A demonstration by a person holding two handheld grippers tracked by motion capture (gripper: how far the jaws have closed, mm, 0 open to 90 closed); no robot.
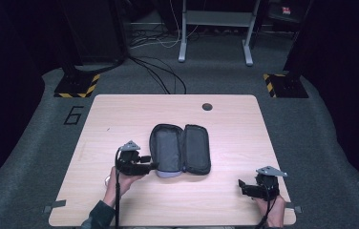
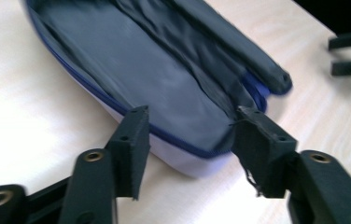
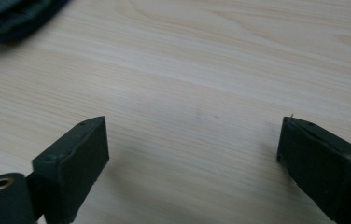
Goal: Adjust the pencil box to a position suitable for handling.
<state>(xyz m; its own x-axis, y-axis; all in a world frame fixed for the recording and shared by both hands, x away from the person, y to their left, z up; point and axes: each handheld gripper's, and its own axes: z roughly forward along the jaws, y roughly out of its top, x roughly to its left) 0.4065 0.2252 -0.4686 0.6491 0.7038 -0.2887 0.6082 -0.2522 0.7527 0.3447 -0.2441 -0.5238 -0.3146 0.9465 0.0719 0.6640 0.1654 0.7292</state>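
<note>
Two grippers wait with jaws wide: our left gripper (image 2: 190, 135) at the open pouch (image 1: 180, 149), our right gripper (image 3: 192, 154) over bare table (image 1: 120, 114); progress unclear.

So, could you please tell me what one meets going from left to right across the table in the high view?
Left gripper → open pouch's left half → pouch's right half → right gripper, apart from the pouch near the table's right edge.
</note>
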